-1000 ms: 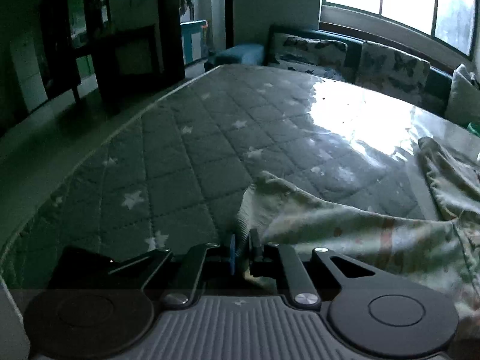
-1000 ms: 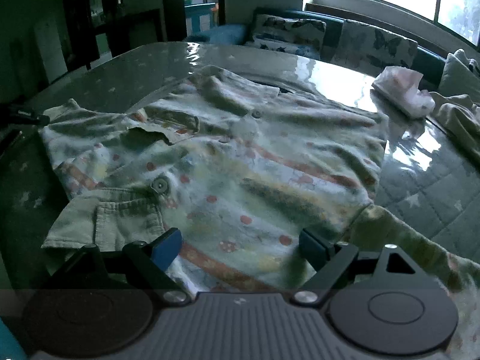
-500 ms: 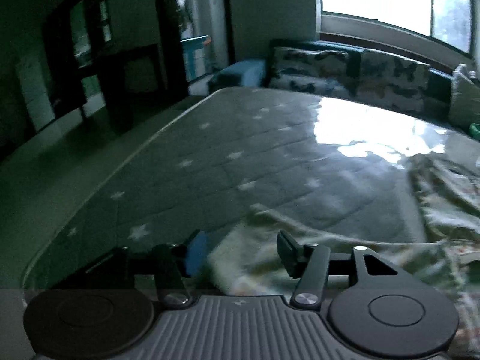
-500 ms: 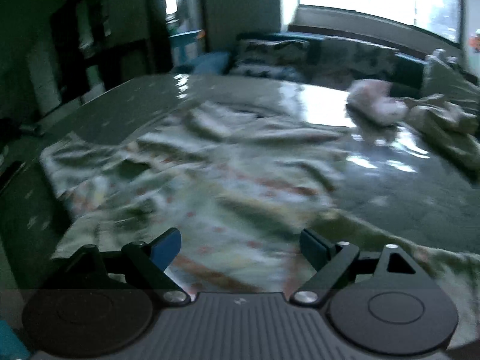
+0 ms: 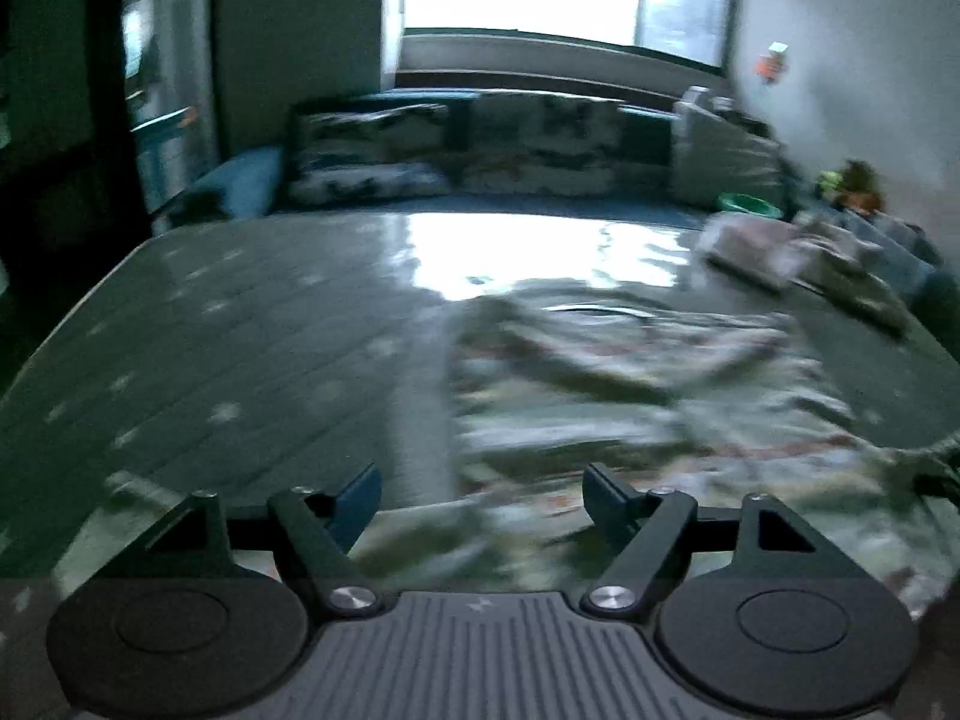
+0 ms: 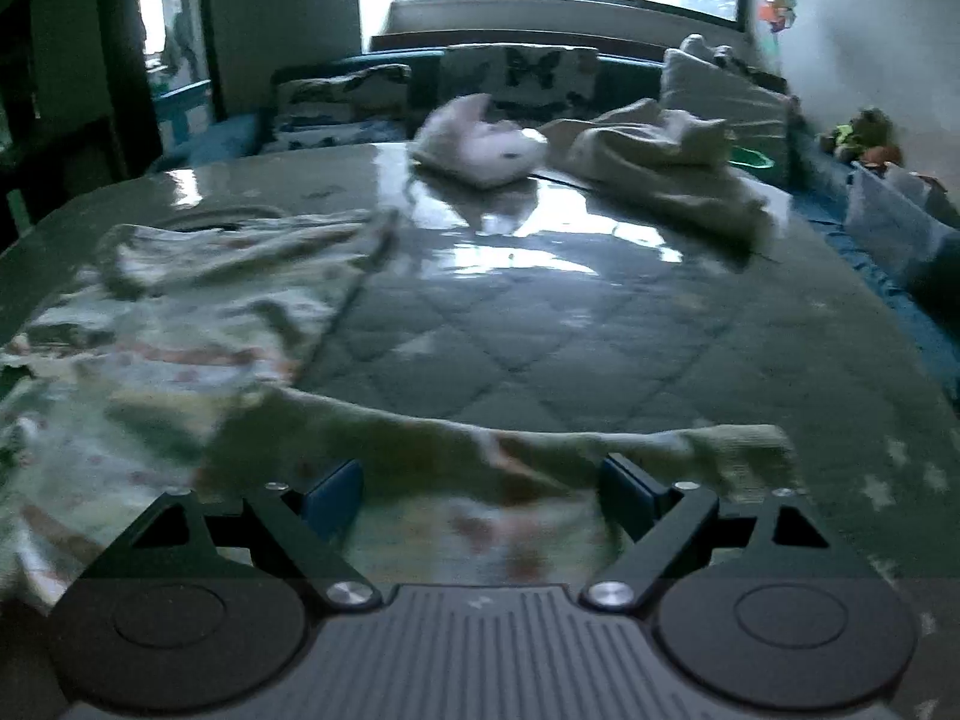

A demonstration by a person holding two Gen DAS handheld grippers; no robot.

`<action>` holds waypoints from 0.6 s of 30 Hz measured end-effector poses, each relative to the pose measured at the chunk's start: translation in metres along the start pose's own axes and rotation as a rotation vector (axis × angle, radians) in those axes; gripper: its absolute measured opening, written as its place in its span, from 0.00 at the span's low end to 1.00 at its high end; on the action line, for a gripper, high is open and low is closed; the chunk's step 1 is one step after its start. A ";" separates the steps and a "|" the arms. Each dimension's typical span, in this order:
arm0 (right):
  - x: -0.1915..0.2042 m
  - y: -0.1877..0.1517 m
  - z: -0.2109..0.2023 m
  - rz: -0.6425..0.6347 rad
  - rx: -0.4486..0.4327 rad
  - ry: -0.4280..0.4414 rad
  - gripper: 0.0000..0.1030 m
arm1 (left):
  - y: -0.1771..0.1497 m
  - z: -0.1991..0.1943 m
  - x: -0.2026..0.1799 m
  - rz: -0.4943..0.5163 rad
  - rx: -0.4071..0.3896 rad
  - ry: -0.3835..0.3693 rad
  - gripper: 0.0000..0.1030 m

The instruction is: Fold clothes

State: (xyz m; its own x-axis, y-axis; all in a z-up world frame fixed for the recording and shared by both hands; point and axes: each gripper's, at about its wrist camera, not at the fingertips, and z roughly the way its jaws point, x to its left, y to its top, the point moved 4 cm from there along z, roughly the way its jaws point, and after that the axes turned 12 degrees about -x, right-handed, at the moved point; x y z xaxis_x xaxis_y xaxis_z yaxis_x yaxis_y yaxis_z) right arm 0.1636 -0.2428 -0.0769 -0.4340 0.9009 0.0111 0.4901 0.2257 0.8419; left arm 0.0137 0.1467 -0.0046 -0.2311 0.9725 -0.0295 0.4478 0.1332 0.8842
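A pale patterned shirt (image 5: 630, 396) with red and green marks lies spread on the quilted mattress (image 5: 240, 348). My left gripper (image 5: 483, 501) hovers over the shirt's near left edge. Its jaws are opening and nothing is pinched between them. In the right wrist view the same shirt (image 6: 162, 348) fills the left side, and one sleeve (image 6: 540, 450) stretches rightward across the mattress (image 6: 570, 336). My right gripper (image 6: 480, 495) stands open just above that sleeve, its pads apart from the cloth. Both views are blurred by motion.
More clothes lie at the far end: a white bundle (image 6: 480, 147) and a crumpled beige garment (image 6: 654, 168). Patterned cushions (image 6: 528, 75) line a sofa under the window. The mattress drops off at its left edge (image 5: 72, 324). A green bowl (image 5: 750, 204) sits far right.
The left gripper let go of the shirt's edge, opened wide and swung right, so the shirt now fills its view. The right gripper stayed open and swung right toward the sleeve.
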 end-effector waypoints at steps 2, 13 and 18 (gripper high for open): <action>-0.011 -0.001 0.000 0.009 0.001 -0.026 0.85 | 0.002 0.004 -0.019 0.029 0.000 -0.038 0.77; -0.052 -0.003 -0.022 0.049 -0.034 -0.119 0.84 | -0.010 0.016 -0.095 0.130 0.036 -0.182 0.86; -0.070 -0.017 -0.037 0.087 -0.010 -0.167 0.81 | -0.017 0.014 -0.110 0.152 0.047 -0.223 0.90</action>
State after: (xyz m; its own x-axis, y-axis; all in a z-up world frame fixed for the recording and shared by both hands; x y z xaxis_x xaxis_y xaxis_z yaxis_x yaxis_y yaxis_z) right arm 0.1580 -0.3232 -0.0719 -0.2579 0.9662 -0.0048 0.5127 0.1411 0.8469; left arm 0.0441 0.0398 -0.0227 0.0351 0.9994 -0.0044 0.5034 -0.0139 0.8639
